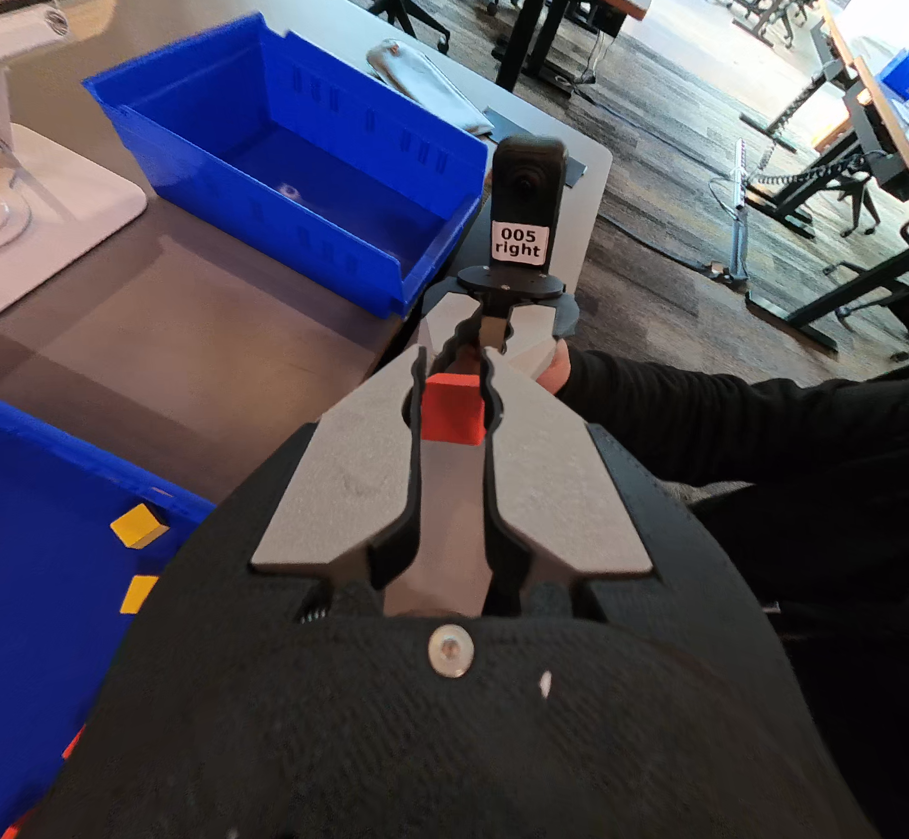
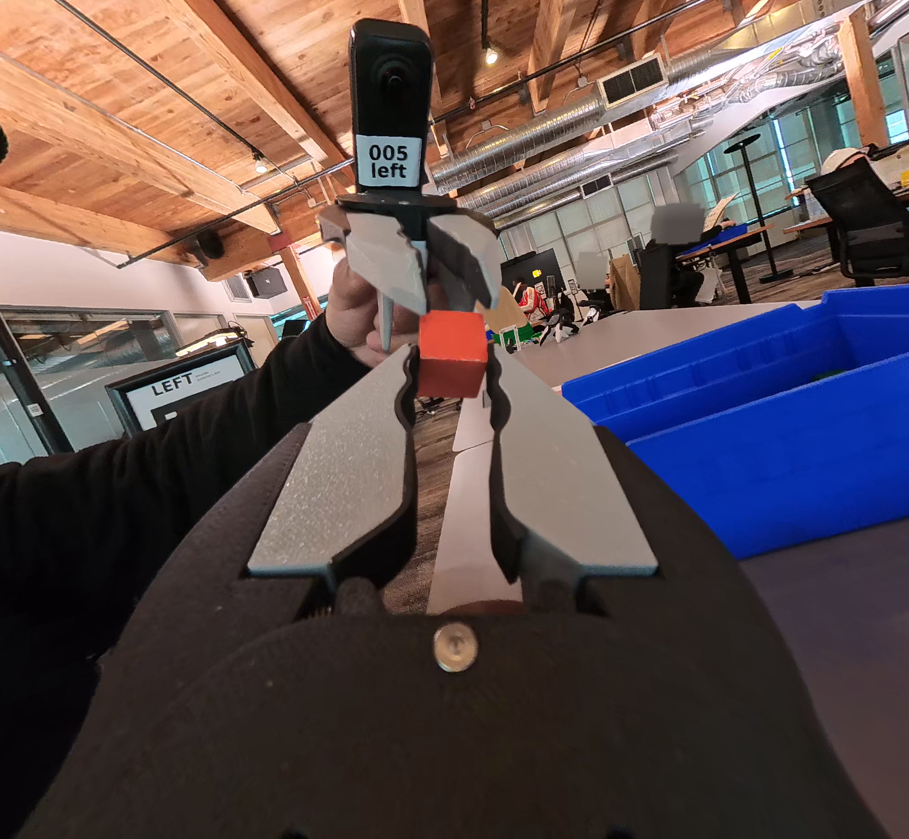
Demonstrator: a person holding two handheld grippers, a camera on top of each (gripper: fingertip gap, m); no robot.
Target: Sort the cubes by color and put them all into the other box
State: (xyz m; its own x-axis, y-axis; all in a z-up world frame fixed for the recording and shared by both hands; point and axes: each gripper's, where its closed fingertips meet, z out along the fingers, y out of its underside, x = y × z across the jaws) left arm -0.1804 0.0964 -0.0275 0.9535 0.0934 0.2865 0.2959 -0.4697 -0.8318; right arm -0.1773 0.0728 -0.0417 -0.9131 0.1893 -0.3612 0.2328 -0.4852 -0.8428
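Observation:
A red cube (image 1: 452, 410) (image 2: 451, 358) is held in the air between both grippers, which face each other tip to tip. My left gripper (image 1: 453, 375) has its fingers pressed on the cube's two sides. My right gripper (image 2: 450, 365) also has its fingertips against both sides; it shows opposite in the left wrist view (image 1: 479, 348). An empty blue box (image 1: 295, 161) stands on the table beyond. A second blue box (image 1: 59, 569) at the lower left holds yellow cubes (image 1: 140, 525) and red cubes (image 1: 74, 741). In the right wrist view a blue box (image 2: 738, 446) is at the right.
A white stand base (image 1: 64, 210) sits left of the empty box. A silver pouch (image 1: 423, 83) lies behind it near the table's far edge. The person's black sleeve (image 1: 713, 422) reaches in from the right. Office desks and chairs stand beyond.

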